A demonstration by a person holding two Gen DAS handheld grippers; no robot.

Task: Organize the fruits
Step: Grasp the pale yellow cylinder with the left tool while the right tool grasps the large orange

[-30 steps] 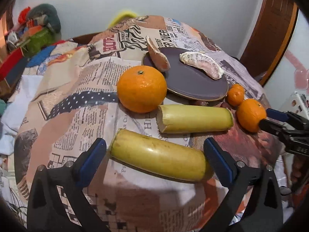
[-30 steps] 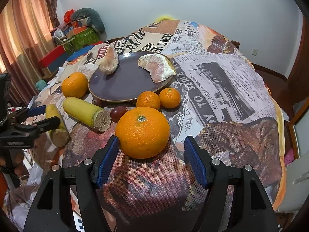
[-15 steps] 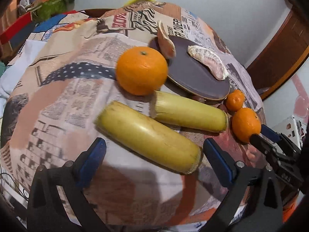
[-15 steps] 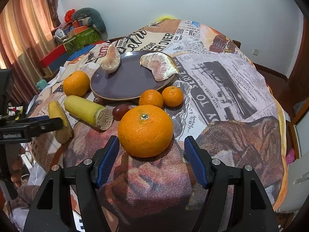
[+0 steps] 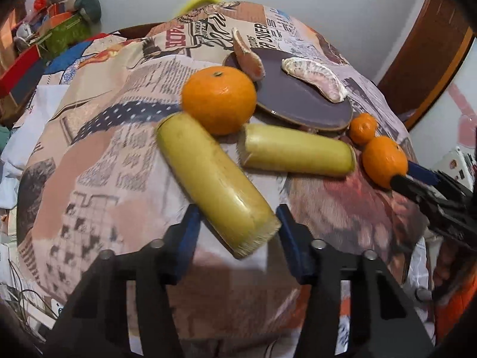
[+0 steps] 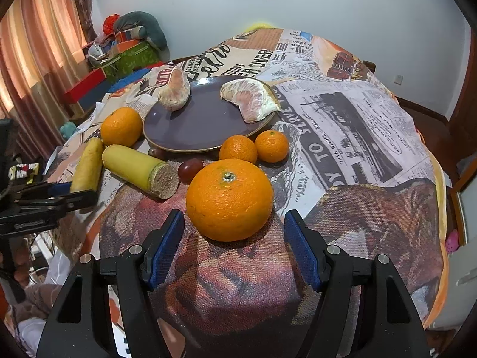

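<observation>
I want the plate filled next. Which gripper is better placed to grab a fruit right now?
Probably the left gripper: its open fingers already flank the cut end of the near yellow piece. The right gripper is open too, but the big orange sits just ahead of its fingertips.

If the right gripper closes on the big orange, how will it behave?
The big orange is round, so it may roll if nudged off-centre. Its dimpled peel probably grips the right gripper's pads well. It looks firm, likely heavy for its size.
</observation>
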